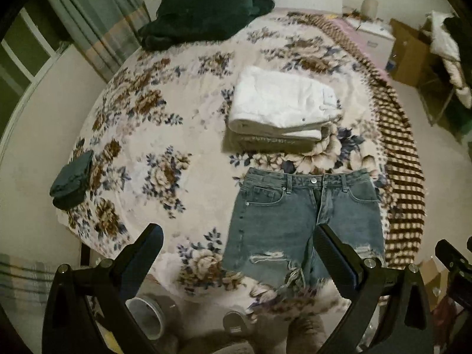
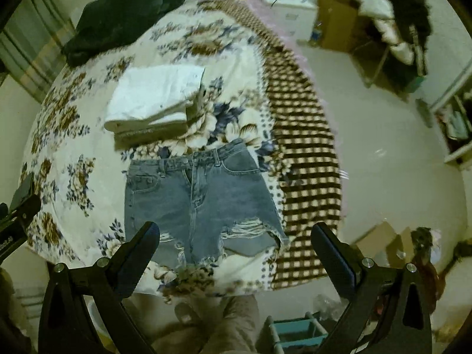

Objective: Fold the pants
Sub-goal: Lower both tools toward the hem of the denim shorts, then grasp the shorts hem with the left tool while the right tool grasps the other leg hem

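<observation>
Blue denim shorts (image 1: 303, 221) with frayed, ripped hems lie flat and unfolded on the floral bedspread (image 1: 177, 135), waistband away from me, near the bed's front edge. They also show in the right wrist view (image 2: 197, 203). My left gripper (image 1: 239, 236) is open and empty, held above the shorts' hem; its right finger overlaps the right leg. My right gripper (image 2: 234, 233) is open and empty above the hems. The right gripper's edge shows in the left wrist view (image 1: 451, 256), and the left gripper's edge in the right wrist view (image 2: 17, 212).
A stack of folded white and beige clothes (image 1: 280, 106) lies just beyond the shorts. A dark green garment (image 1: 206, 14) sits at the bed's far end, a small dark folded item (image 1: 72, 180) at the left edge. A checkered blanket (image 2: 303, 135) hangs along the right side. Boxes and clutter (image 2: 383, 29) stand on the floor.
</observation>
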A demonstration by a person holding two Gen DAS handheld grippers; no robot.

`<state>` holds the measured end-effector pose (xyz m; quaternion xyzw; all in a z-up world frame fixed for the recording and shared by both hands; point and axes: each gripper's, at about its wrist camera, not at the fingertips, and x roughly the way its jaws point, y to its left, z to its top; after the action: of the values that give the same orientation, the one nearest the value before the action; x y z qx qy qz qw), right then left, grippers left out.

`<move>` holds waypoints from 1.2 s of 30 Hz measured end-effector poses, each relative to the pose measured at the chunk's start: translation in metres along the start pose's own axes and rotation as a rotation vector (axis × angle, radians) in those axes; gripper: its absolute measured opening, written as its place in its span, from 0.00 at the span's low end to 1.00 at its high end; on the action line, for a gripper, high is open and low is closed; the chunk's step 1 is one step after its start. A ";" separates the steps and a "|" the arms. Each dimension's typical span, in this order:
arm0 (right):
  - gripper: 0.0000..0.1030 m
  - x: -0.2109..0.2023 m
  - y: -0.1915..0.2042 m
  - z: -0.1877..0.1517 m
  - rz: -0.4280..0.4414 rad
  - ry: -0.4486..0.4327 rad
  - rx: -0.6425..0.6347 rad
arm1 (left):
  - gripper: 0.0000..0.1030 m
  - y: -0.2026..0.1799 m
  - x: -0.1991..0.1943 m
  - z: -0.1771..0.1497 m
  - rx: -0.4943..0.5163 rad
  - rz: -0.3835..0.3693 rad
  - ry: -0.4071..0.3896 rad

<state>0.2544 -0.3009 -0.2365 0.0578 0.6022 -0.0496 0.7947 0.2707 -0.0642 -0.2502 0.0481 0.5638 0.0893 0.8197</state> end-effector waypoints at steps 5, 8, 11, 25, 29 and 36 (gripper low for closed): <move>1.00 0.090 -0.041 0.041 0.086 0.093 -0.039 | 1.00 -0.054 0.066 0.007 -0.018 0.046 0.067; 1.00 0.139 -0.064 0.056 0.119 0.158 -0.059 | 1.00 -0.090 0.111 -0.002 -0.014 0.054 0.132; 1.00 0.182 -0.081 0.070 0.118 0.217 -0.088 | 1.00 -0.120 0.149 -0.015 -0.004 0.042 0.202; 0.86 0.324 -0.107 0.109 0.237 0.422 -0.143 | 1.00 -0.237 0.234 -0.052 -0.001 -0.032 0.294; 0.75 0.345 -0.105 0.117 0.285 0.468 -0.157 | 1.00 -0.260 0.239 -0.084 -0.052 -0.070 0.345; 0.73 0.366 -0.087 0.119 0.333 0.518 -0.240 | 0.87 -0.305 0.242 -0.122 -0.068 -0.189 0.419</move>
<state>0.4536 -0.4083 -0.5597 0.0719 0.7681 0.1687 0.6135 0.2689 -0.3168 -0.5704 -0.0521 0.7203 0.0393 0.6906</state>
